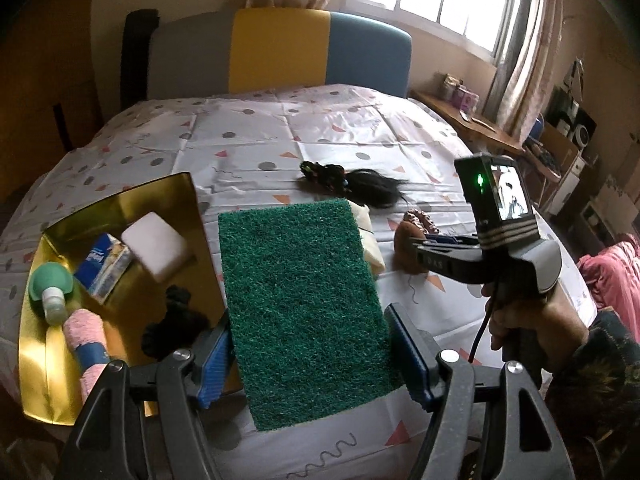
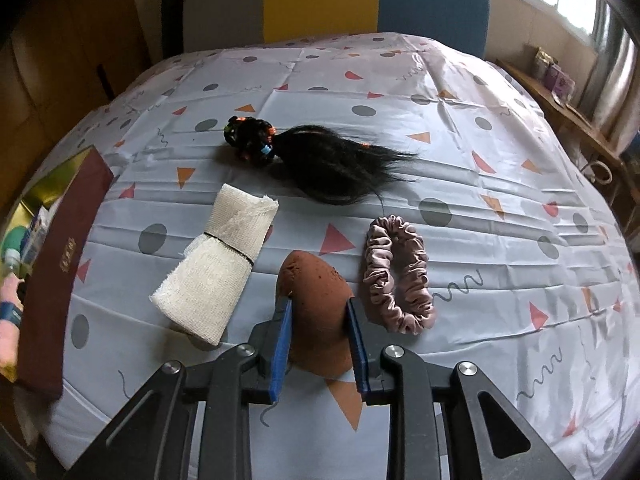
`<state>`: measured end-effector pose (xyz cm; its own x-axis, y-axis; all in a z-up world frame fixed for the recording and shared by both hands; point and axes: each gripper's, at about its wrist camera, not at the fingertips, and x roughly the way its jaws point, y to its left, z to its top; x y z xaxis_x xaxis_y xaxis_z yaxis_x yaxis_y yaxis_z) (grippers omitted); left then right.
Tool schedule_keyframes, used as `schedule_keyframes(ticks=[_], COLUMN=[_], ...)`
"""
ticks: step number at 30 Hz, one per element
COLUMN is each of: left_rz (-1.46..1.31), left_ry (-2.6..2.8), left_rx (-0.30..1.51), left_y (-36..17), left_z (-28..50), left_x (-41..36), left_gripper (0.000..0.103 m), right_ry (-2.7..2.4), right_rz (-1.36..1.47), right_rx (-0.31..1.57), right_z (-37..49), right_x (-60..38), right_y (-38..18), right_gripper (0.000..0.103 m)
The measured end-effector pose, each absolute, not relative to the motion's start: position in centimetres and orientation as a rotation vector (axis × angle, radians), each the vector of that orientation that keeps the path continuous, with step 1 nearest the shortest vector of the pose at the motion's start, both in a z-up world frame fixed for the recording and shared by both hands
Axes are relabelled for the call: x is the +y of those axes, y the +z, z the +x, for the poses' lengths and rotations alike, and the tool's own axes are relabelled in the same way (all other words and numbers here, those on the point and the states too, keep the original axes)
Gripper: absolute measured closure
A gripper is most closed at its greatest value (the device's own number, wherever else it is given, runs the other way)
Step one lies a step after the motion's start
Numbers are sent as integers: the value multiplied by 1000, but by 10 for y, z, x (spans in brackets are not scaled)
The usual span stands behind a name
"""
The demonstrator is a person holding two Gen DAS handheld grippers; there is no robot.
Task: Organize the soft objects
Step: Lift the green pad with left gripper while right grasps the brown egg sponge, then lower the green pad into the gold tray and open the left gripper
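Observation:
A green scouring pad [image 1: 296, 292] hangs above the bed sheet, with my left gripper [image 1: 308, 332] shut on its near end across its width. To its left stands a gold-lined box [image 1: 52, 360] that holds a white sponge [image 1: 154, 246], a blue tissue packet [image 1: 102, 264], a pink towel roll [image 1: 86, 340] and a black fabric bundle [image 1: 172, 328]. My right gripper [image 2: 319, 308] is shut on a brown teardrop sponge [image 2: 312, 276] that rests on the sheet. Beside it lie a white gauze roll [image 2: 216, 264], a pink scrunchie [image 2: 400, 276] and a black hair piece [image 2: 320, 164].
A patterned sheet [image 2: 480, 160] covers the bed. The box's maroon outer wall [image 2: 60, 264] stands at the left edge of the right wrist view. A grey, yellow and blue headboard [image 1: 280, 48] is at the far end, a wooden shelf [image 1: 460, 116] to the right.

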<state>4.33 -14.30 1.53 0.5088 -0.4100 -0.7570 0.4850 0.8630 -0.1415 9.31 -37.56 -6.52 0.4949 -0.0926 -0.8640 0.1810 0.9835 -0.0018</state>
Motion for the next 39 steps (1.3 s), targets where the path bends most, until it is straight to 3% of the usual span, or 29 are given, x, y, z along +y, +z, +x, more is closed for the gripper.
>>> schedule_keyframes(ticks=[13, 26, 39], left_rz=[-20, -256, -171], left_ry=[-461, -80, -51], left_rx=[867, 905, 1026], left_y=[31, 14, -33], left_z=[55, 95, 104], left_x=[-80, 90, 91], left_gripper=[31, 31, 31], right_ry=[-163, -158, -158], right_rz=[79, 59, 45], right_rx=[1036, 1038, 1041], right_z=[92, 92, 92], right_x=[-374, -370, -368], right_y=[-66, -65, -66], right_gripper=[77, 77, 77])
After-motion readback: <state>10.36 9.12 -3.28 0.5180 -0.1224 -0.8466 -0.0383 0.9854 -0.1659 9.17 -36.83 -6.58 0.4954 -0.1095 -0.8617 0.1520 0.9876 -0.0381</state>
